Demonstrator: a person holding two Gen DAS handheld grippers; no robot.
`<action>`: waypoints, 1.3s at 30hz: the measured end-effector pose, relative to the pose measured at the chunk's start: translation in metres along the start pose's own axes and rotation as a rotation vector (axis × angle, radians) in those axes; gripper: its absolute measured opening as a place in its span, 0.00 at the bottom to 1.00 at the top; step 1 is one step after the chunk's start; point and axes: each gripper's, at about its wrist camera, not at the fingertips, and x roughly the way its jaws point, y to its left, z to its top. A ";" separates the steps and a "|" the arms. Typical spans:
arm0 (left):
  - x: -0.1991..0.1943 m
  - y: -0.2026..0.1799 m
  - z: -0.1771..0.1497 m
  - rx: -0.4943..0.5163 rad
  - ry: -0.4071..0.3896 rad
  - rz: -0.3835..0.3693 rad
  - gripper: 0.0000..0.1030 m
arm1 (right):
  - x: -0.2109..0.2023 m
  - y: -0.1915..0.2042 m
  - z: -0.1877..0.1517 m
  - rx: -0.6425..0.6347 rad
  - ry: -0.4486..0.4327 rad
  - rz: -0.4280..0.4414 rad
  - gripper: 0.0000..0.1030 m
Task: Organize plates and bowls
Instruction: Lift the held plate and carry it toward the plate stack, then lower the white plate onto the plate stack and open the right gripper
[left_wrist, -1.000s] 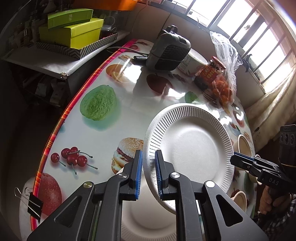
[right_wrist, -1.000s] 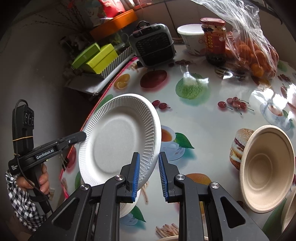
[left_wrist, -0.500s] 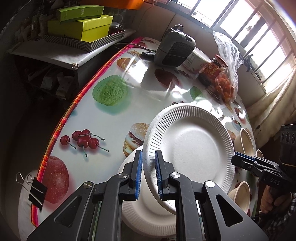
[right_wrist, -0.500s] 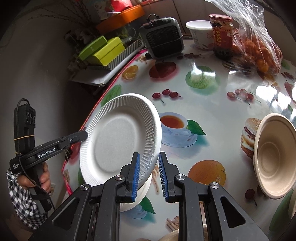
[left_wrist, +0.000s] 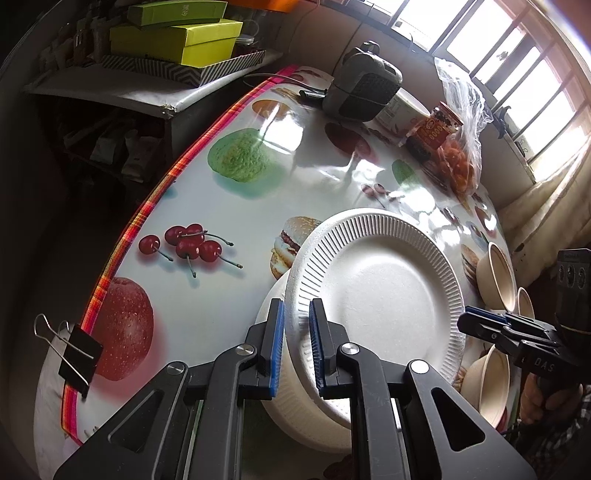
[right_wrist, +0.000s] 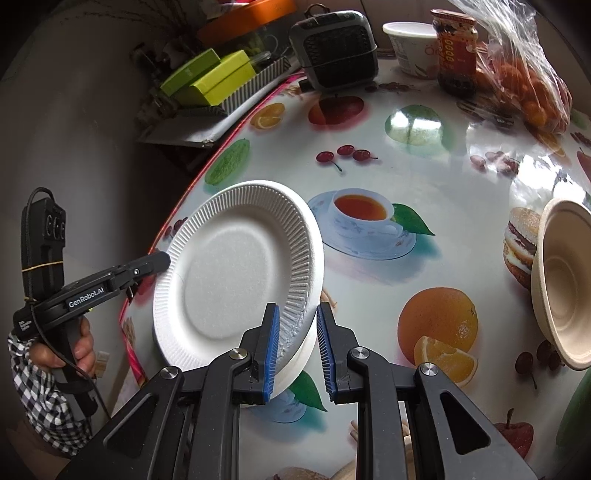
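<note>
1. Grip first: your left gripper (left_wrist: 296, 347) is clamped on the near rim of the white paper plate (left_wrist: 380, 295), and your right gripper (right_wrist: 294, 349) is pinched on the opposite rim of that plate (right_wrist: 236, 269), so you carry 1 plate with 2 grippers, tilted above the table.
2. Directly under it sits the stack of white plates (left_wrist: 291, 406), near the table edge with the striped border; the held plate hangs just over the stack and looks apart from it on the raised side.
3. Risk 1: the rim is thin and ribbed, and it already looks crumpled by the right pads. If your hands pull apart or twist against each other, you could tear or fold it.
4. Risk 2: if you let go with 1 gripper before the plate lies flat, it may swing off the other grip and land crooked on the stack.
5. Risk 3: the stack stands close to the edge, so a hard push down on the outer side could tip or slide it toward the floor.
6. Further right, the beige bowls (left_wrist: 496, 277) wait near your right hand (left_wrist: 539, 391); a wide sweep could knock them.
7. Far back, the jar (right_wrist: 456, 51), the bag of oranges (right_wrist: 524, 81) and the small heater (right_wrist: 334, 48) stand well apart from your work.
</note>
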 end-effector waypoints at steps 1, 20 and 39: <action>0.001 0.002 -0.002 -0.001 0.002 0.000 0.14 | 0.002 0.000 -0.001 -0.001 0.004 -0.002 0.20; 0.005 0.009 -0.017 -0.010 0.022 0.015 0.14 | 0.017 0.005 -0.012 -0.005 0.041 -0.013 0.20; 0.007 0.011 -0.021 -0.016 0.029 0.022 0.14 | 0.025 0.007 -0.016 -0.011 0.059 -0.022 0.20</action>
